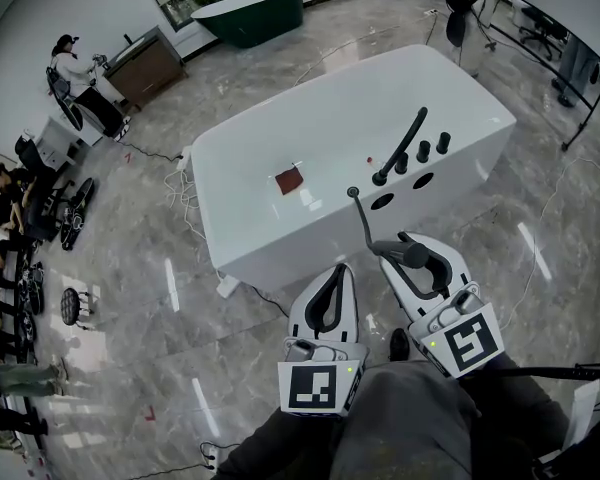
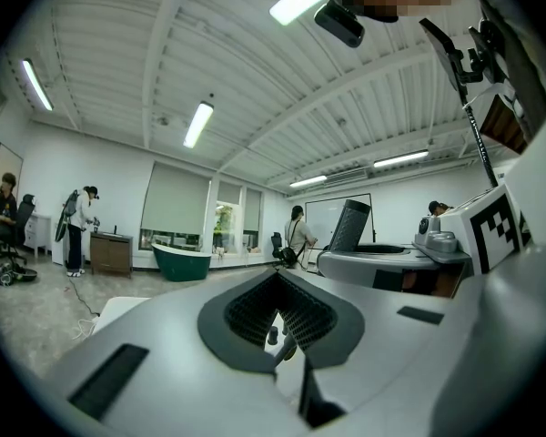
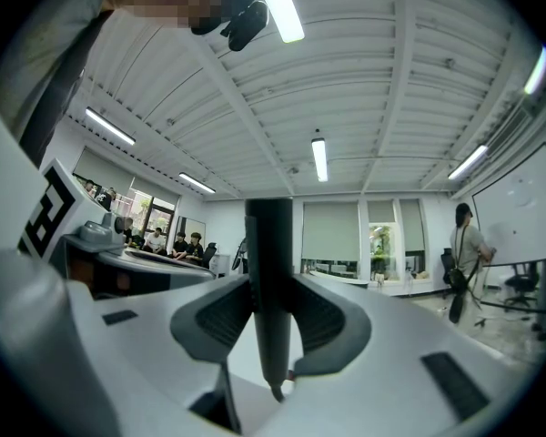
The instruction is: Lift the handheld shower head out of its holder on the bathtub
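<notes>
Right gripper view has the jaws of the right gripper (image 3: 271, 330) clenched on the dark handle of the handheld shower head (image 3: 269, 271), which stands upright between the pads. Left gripper view shows the left gripper (image 2: 278, 285) with its pads closed together and nothing between them. From the head view, both grippers hang on the near side of the white bathtub (image 1: 270, 238), clear of its rim. The shower head is out of its holder. Its hose (image 1: 362, 218) curves back to the tub's near deck, beside two round openings (image 1: 382, 201). A black spout (image 1: 407, 140) and knobs (image 1: 423, 151) stand just beyond. A reddish square (image 1: 289, 179) lies inside the tub. A green tub (image 1: 250, 13) sits well beyond it.
</notes>
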{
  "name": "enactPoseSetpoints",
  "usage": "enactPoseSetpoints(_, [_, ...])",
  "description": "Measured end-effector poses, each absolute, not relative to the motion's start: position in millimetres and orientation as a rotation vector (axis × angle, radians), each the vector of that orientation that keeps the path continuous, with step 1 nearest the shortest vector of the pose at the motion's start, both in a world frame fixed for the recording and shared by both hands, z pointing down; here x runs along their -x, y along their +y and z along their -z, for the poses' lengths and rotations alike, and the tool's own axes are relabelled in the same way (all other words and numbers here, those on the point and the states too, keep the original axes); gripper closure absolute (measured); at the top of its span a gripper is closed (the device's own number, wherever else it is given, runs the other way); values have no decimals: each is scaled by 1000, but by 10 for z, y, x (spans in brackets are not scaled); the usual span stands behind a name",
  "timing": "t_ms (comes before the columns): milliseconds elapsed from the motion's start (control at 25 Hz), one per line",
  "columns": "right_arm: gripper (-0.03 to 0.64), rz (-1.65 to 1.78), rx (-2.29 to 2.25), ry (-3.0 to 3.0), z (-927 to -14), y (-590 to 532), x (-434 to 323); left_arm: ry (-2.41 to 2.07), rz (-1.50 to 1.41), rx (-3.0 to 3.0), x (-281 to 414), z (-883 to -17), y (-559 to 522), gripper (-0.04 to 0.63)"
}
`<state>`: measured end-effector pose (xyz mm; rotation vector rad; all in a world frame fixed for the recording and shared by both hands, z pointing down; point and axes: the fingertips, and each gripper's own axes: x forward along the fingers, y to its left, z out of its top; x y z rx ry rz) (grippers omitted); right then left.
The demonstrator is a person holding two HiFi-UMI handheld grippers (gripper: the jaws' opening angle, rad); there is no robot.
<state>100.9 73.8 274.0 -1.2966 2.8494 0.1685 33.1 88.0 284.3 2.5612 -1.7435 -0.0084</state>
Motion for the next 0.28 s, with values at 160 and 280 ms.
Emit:
enactPoseSetpoints(160, [479, -150, 1308, 2840, -2724, 724, -989, -1735, -5, -2554, -306, -2843, 882, 592])
enactPoseSetpoints(280, [479, -154, 1313, 2844, -2722, 713, -974, -1742, 10, -2551, -284, -2828, 870, 592])
